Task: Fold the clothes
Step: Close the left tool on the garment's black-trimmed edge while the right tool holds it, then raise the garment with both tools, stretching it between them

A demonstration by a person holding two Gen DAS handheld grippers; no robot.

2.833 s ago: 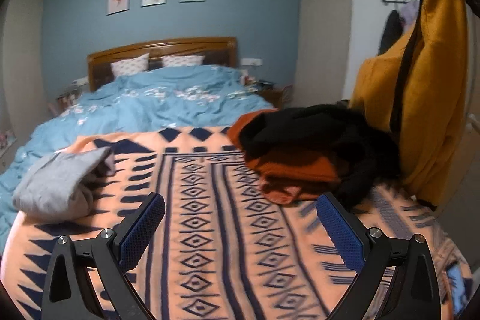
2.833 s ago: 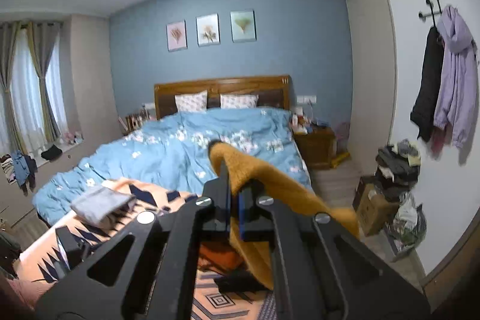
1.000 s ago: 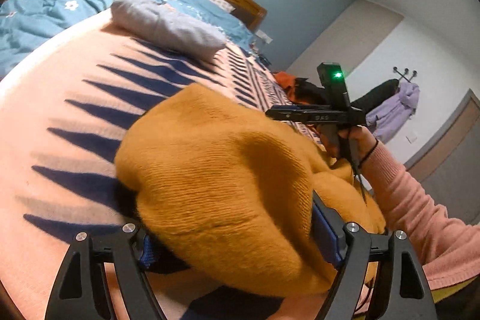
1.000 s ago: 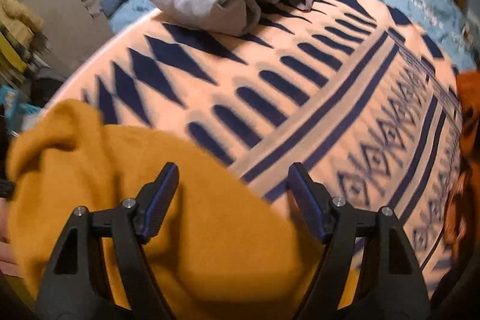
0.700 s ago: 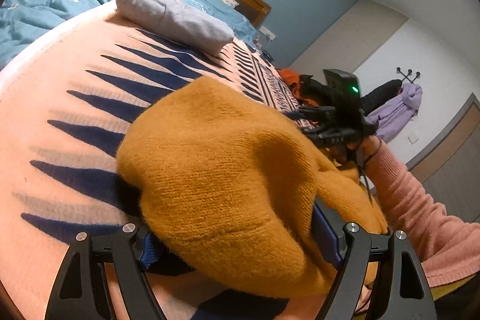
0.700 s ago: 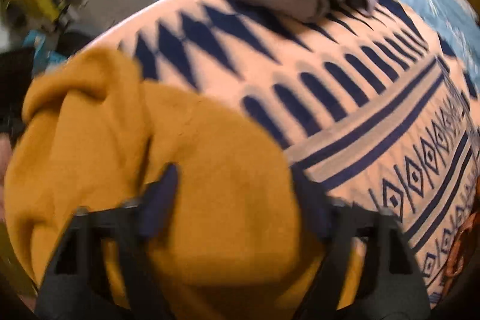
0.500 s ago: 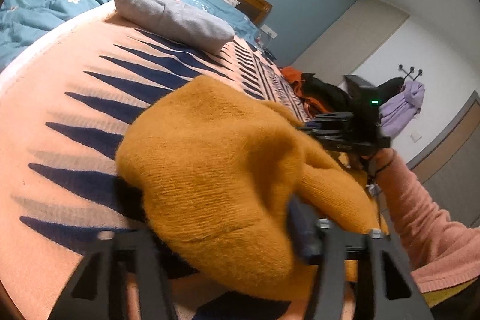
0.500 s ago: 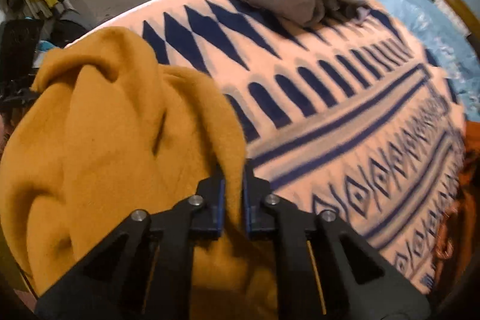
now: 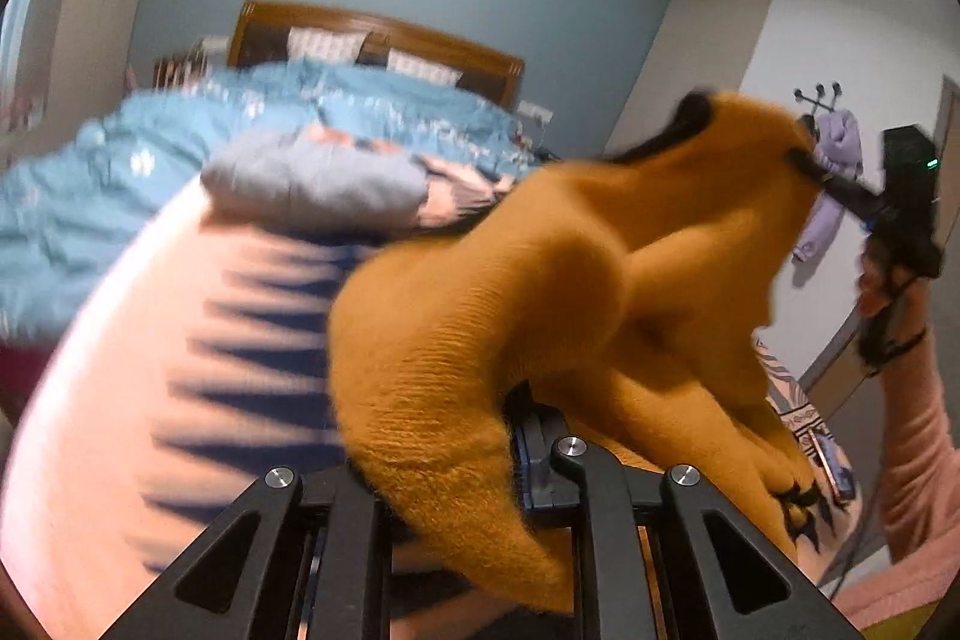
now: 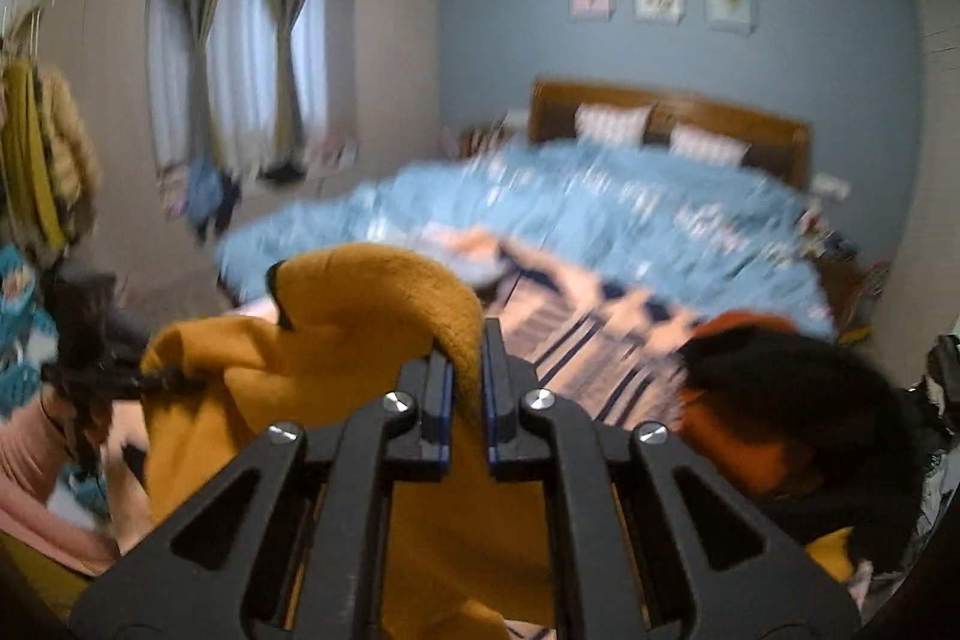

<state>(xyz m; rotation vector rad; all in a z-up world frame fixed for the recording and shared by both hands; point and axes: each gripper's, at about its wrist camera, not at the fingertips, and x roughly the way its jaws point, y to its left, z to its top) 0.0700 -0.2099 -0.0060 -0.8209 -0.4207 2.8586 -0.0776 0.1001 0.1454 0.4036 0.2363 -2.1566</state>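
Gripping the mustard sweater (image 9: 540,316) at two points, both tools were clamped on its knit: the left gripper (image 9: 480,466) low and near, the right gripper (image 10: 465,400) raised to the right. Its length ran between them, sagging over the patterned blanket (image 9: 180,340), near a folded grey garment (image 9: 312,187).

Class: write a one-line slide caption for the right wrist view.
Right gripper pinches a mustard sweater above the patterned blanket.

The sweater (image 9: 540,292) is mustard yellow with black trim. The blanket (image 9: 180,340) is peach with navy zigzags and stripes. A folded garment (image 9: 312,184) is grey. The duvet (image 10: 600,208) is light blue, the wall (image 10: 510,40) blue-grey, the sleeve (image 9: 912,430) pink.
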